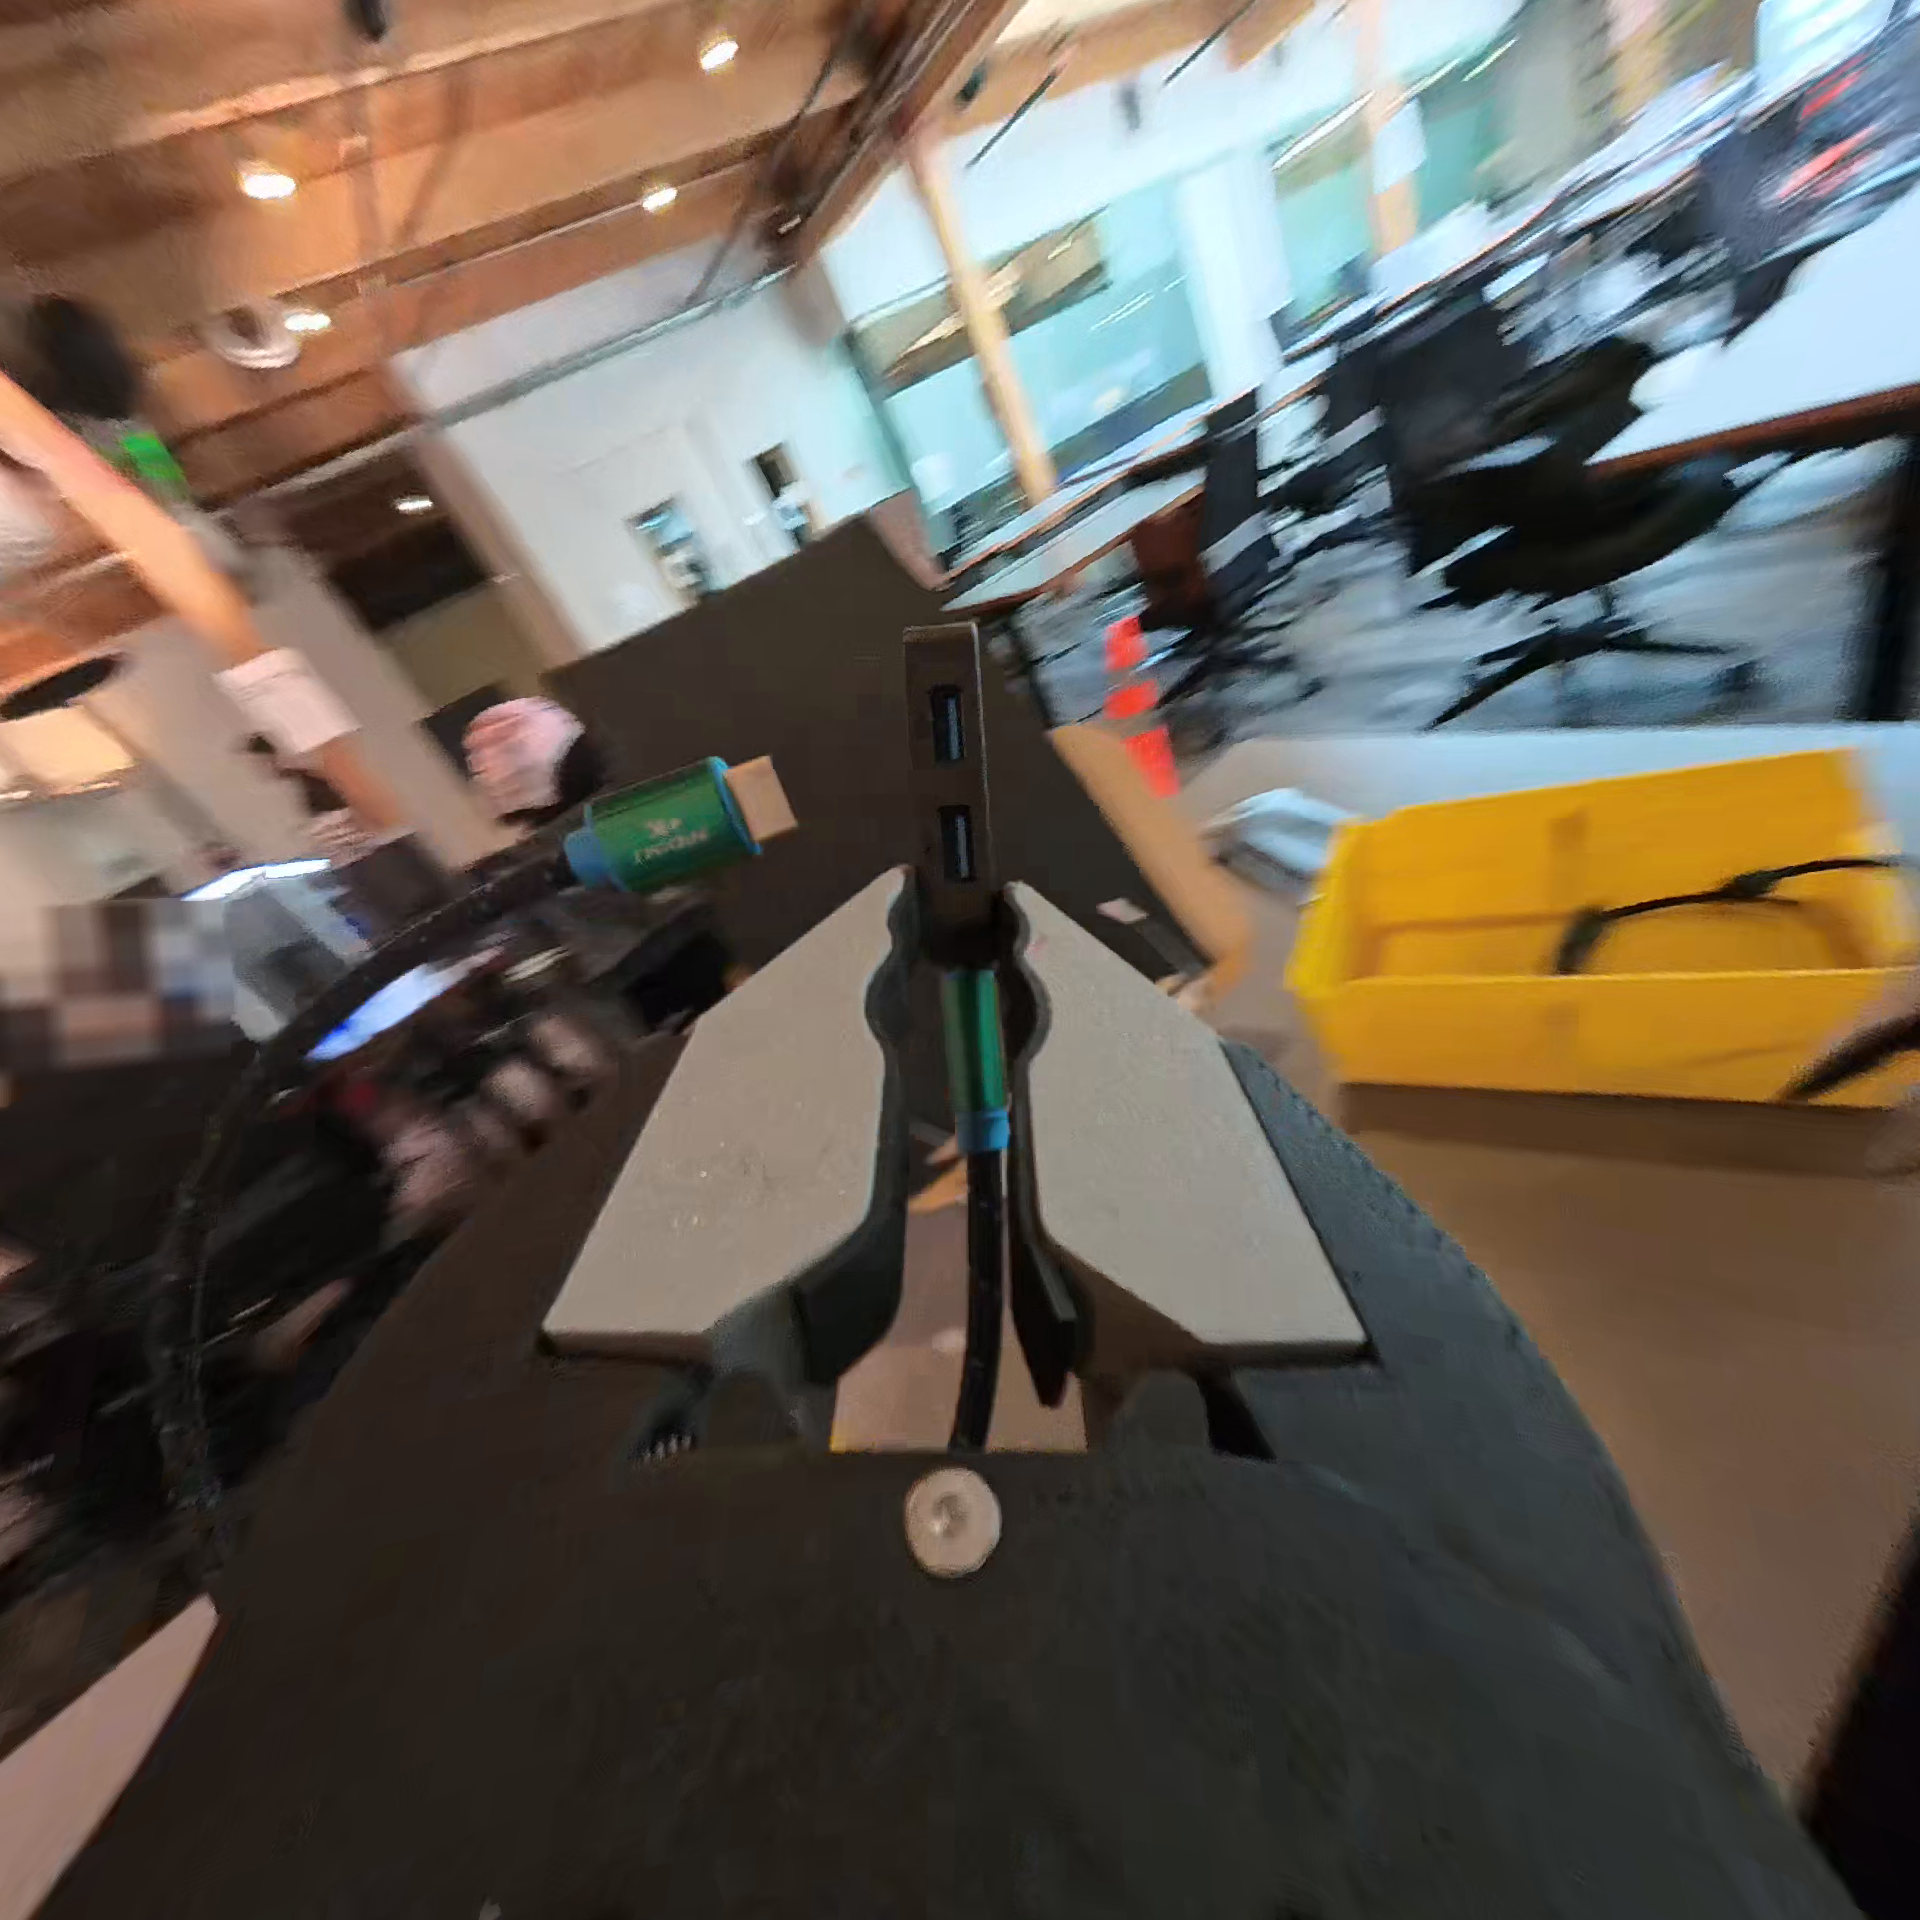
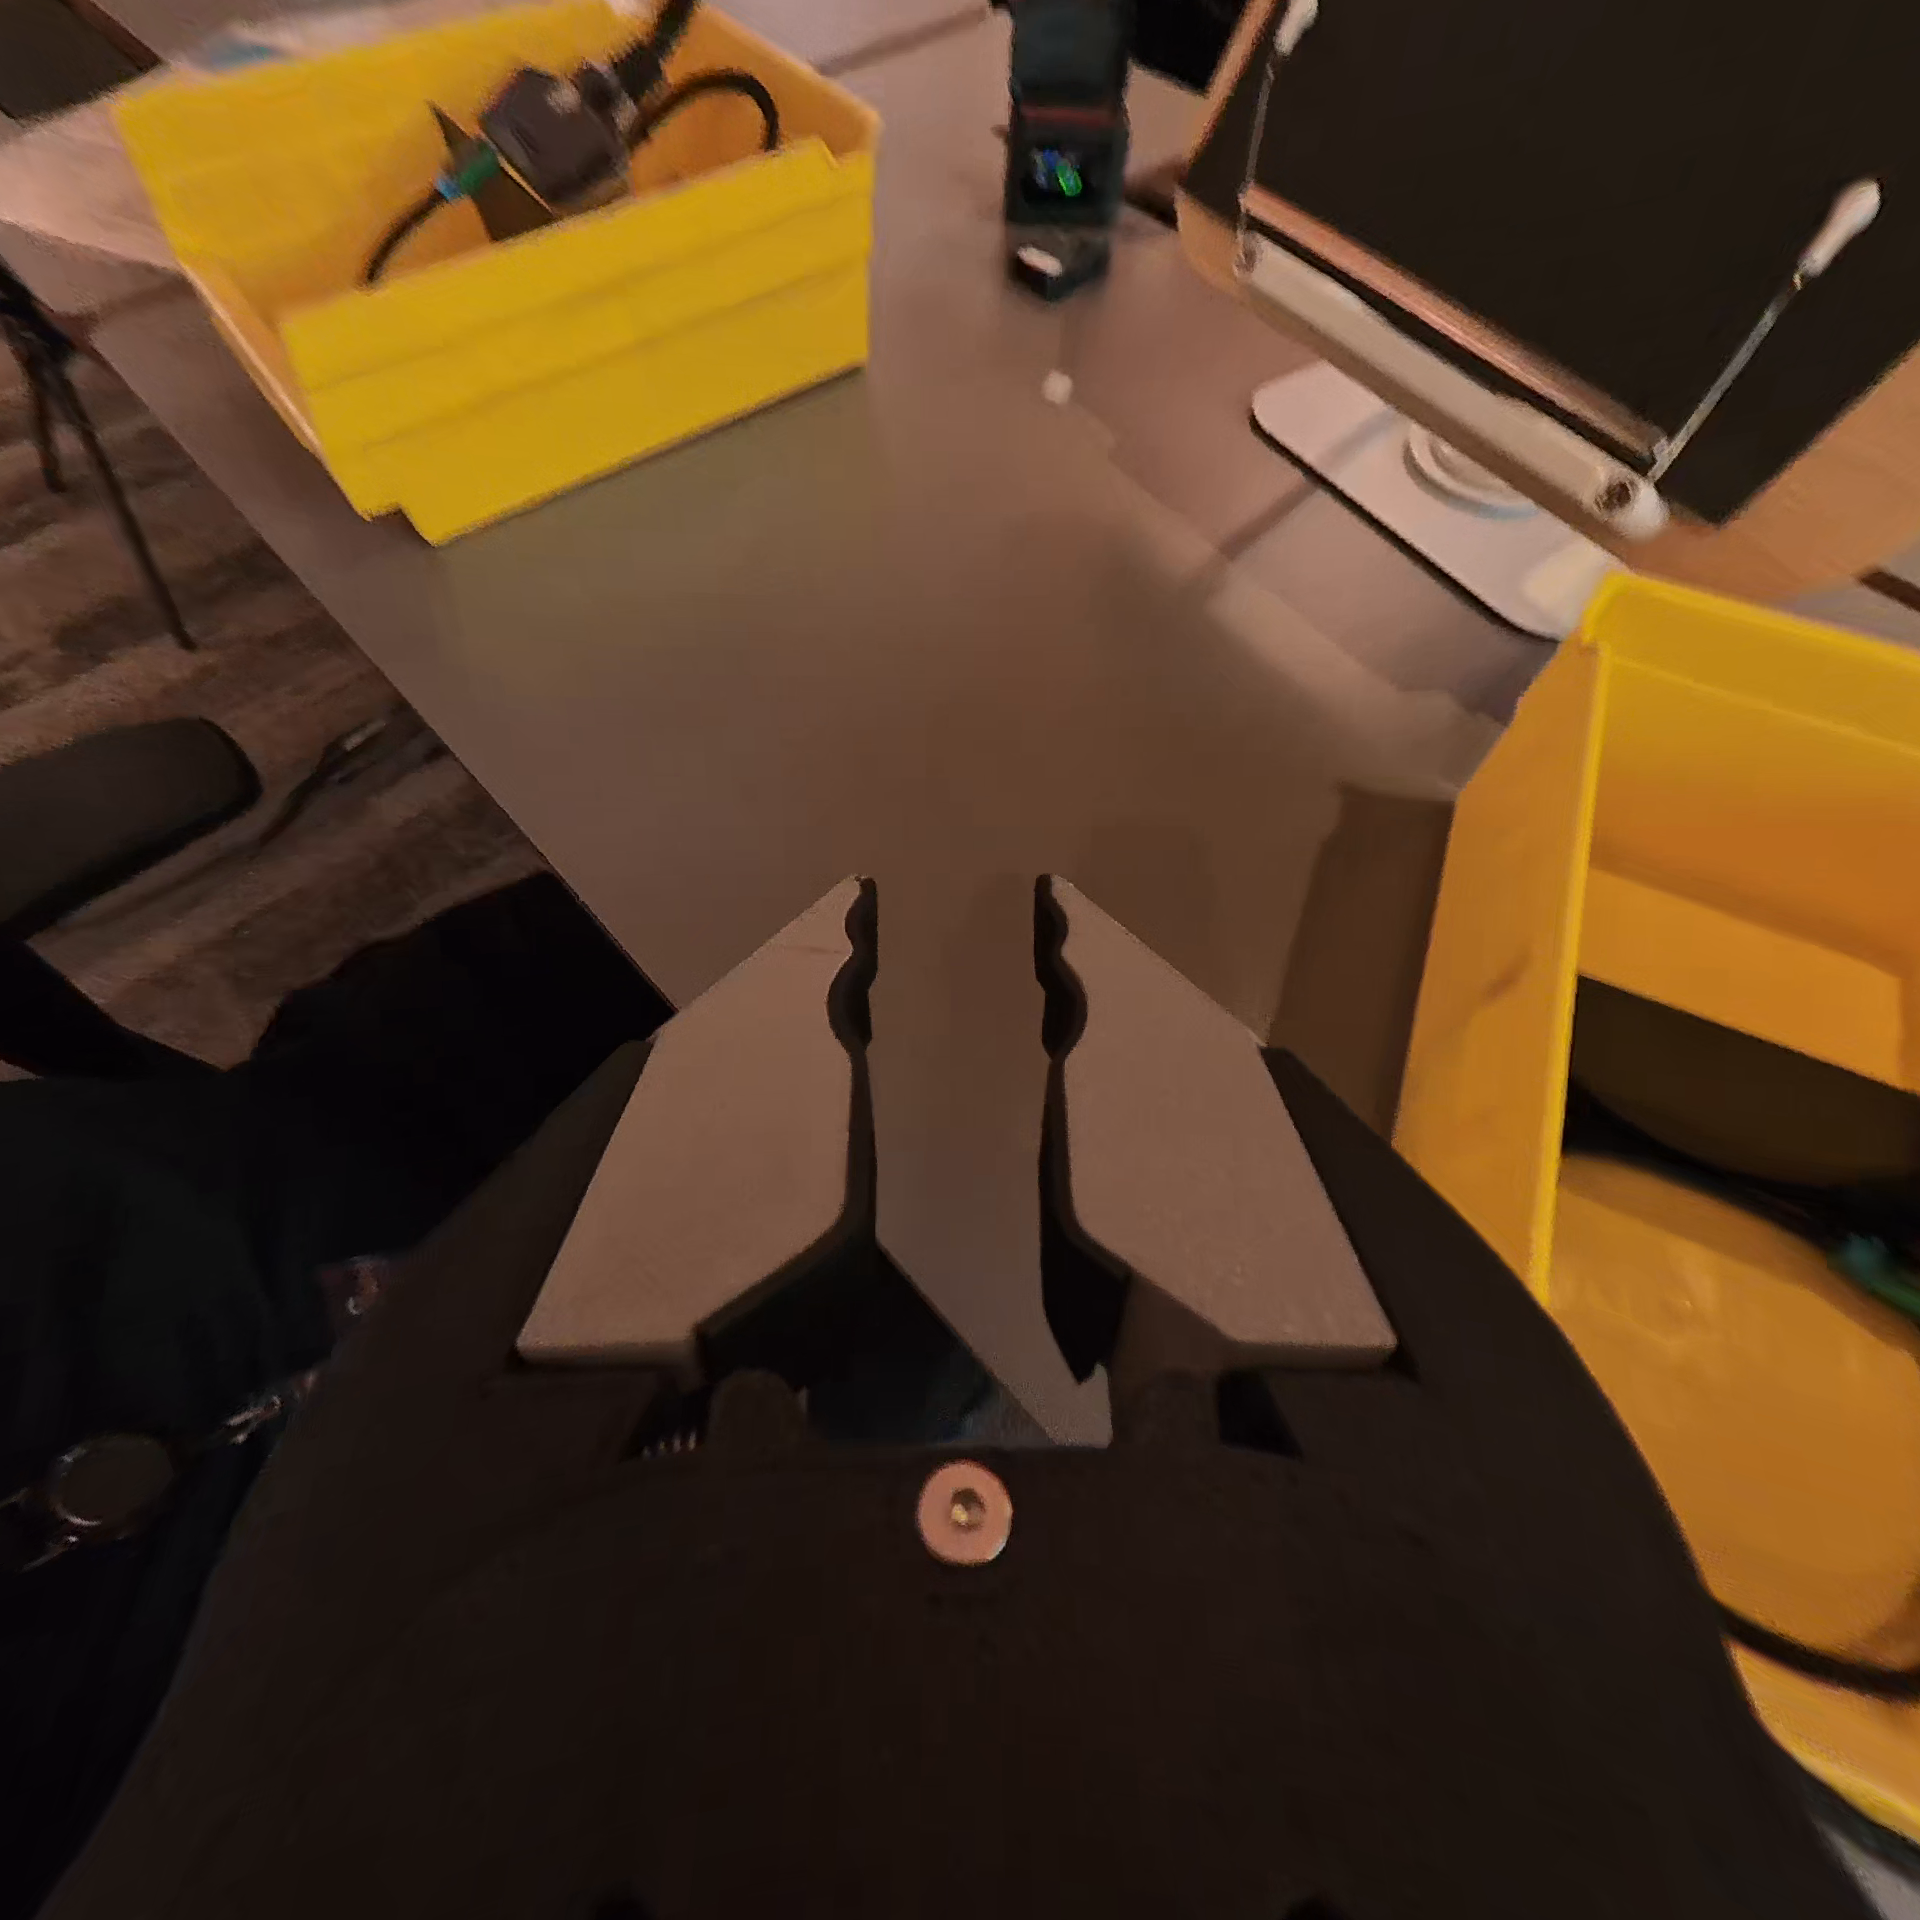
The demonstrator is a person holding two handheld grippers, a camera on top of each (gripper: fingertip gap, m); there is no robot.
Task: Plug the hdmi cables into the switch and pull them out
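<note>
The left gripper [image 1: 954, 902] squeezes the switch [image 1: 948, 774] up in the air, the right gripper [image 2: 956, 904] is open and empty, and the loose green plug [image 1: 681, 826] could swing away and miss.

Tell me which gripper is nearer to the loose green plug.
Left. The left gripper, shut on the switch, has the loose green plug hanging just beside its fingertips. The right gripper is open above the bare table, with no plug near.
</note>
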